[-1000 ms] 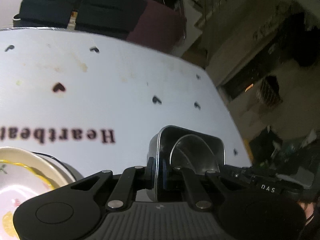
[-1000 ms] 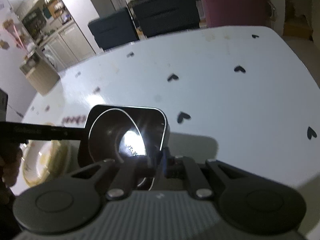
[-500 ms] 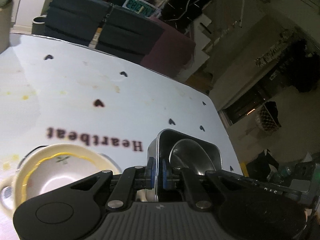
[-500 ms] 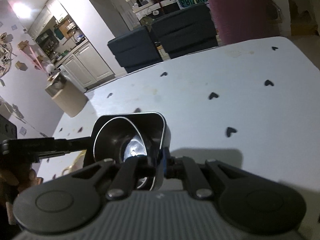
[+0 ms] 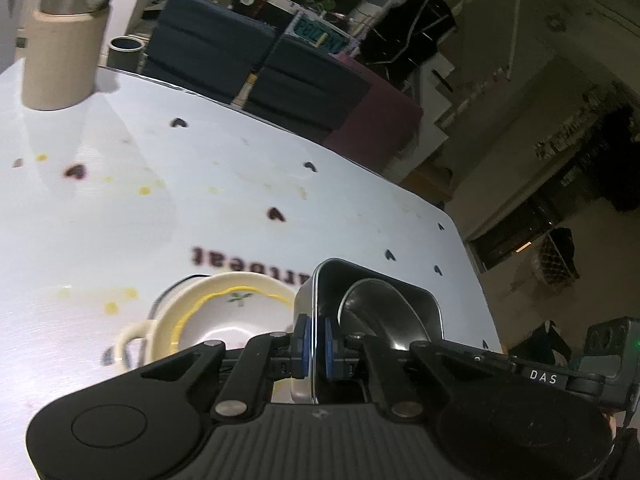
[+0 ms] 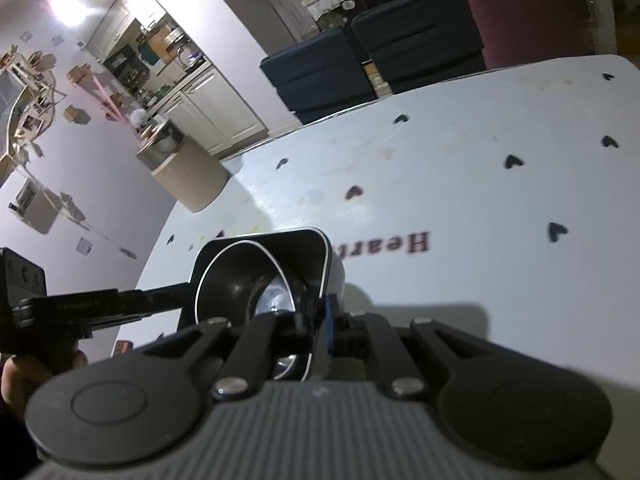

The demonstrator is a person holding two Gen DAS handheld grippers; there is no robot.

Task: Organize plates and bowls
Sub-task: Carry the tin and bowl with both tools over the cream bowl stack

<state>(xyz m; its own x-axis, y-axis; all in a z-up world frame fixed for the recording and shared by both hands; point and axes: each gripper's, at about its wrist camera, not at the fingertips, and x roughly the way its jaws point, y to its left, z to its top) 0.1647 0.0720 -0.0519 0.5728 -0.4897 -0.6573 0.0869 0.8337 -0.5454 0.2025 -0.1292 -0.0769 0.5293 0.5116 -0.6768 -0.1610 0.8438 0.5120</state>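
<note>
In the left wrist view, the left tongs point(image 5: 315, 346) are closed on the near left wall of a rectangular steel tray point(image 5: 420, 300) carrying a round steel bowl point(image 5: 372, 308), just right of a cream ceramic bowl with yellow rim point(image 5: 224, 312) on the white table point(image 5: 280, 184).

In the right wrist view, the right tongs point(image 6: 318, 326) pinch the opposite wall, probably so both hands carry the tray level.

left gripper point(image 5: 316, 346): fingers clamped, tilted downward | right gripper point(image 6: 318, 322): fingers clamped, tilted downward

so I've lifted the steel tray point(image 5: 404, 300) up and back off the desk point(image 5: 240, 200), cream bowl point(image 5: 224, 312) now showing beside it
</note>
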